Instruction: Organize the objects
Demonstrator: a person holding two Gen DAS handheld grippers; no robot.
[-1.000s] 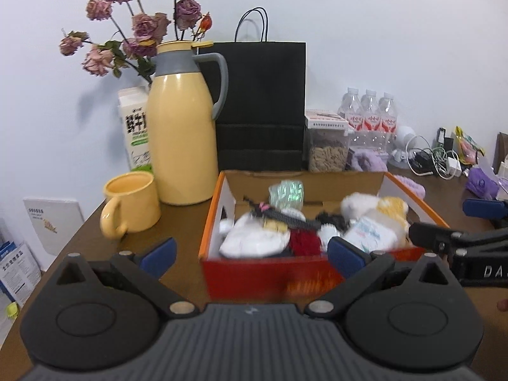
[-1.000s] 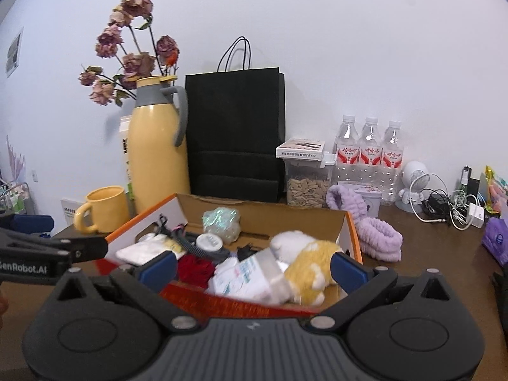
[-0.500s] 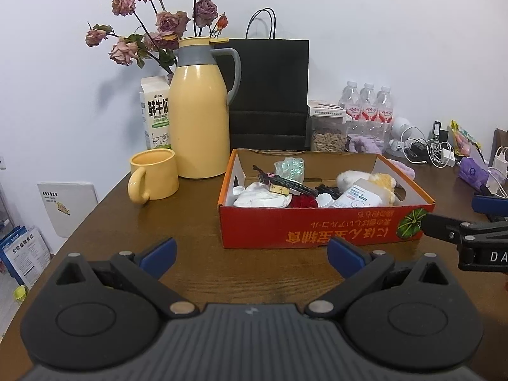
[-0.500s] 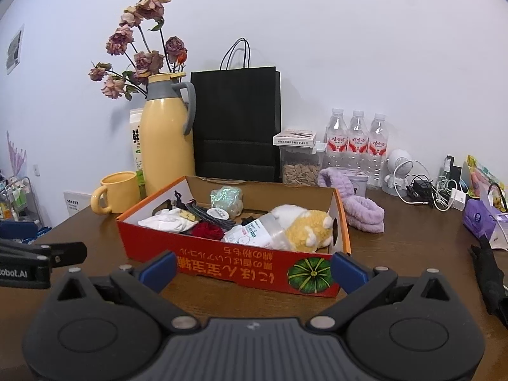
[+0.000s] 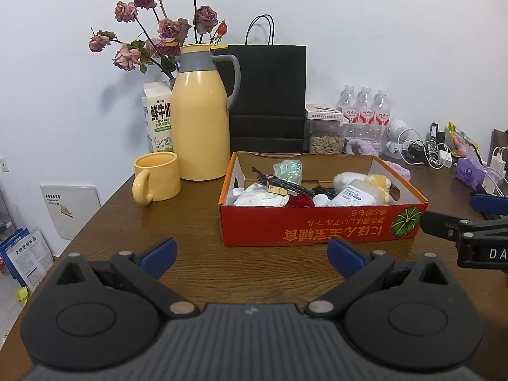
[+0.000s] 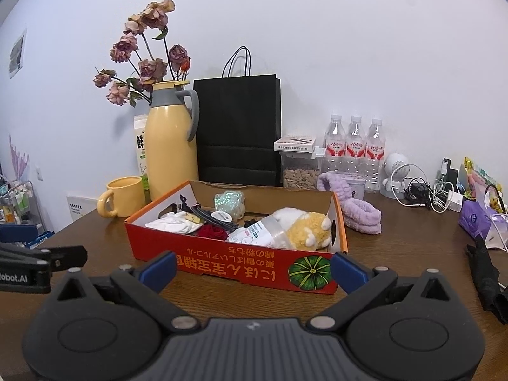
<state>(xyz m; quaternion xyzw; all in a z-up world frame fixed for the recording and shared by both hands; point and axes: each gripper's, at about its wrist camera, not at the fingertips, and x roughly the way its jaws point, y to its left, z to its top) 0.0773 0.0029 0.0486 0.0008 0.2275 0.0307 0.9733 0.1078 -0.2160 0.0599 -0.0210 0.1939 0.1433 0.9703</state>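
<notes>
Straight ahead of both tongs, on the brown surface point(image 5: 197, 250), sits the red box point(image 5: 320, 225), its long side turned toward them and its long axis running left to right. The left tongs point(image 5: 250, 254) are spread wide and hold nothing; the right tongs point(image 6: 254, 268) are likewise wide open and empty. Neither touches the box.

From the left tongs the box lies forward and a little to the right. From the right tongs it lies forward, with its right-hand corner just beyond the right finger, so the right tongs seem the nearer of the two.

Inside the box the things lie jumbled: a white cloth point(image 5: 260, 196) toward the left end, a black cable point(image 5: 287, 184) slanting across the middle, a red item point(image 6: 213, 231) under it, a clear bottle point(image 6: 257, 232) lying on its side, and a plush toy point(image 6: 304, 227) at the right end. The plush and bottle are probably the right tongs' easiest reach; the cloth falls more to the left tongs.

Beyond the box, to the left, stand a mug point(image 5: 157, 177) and a jug point(image 5: 200, 120).
</notes>
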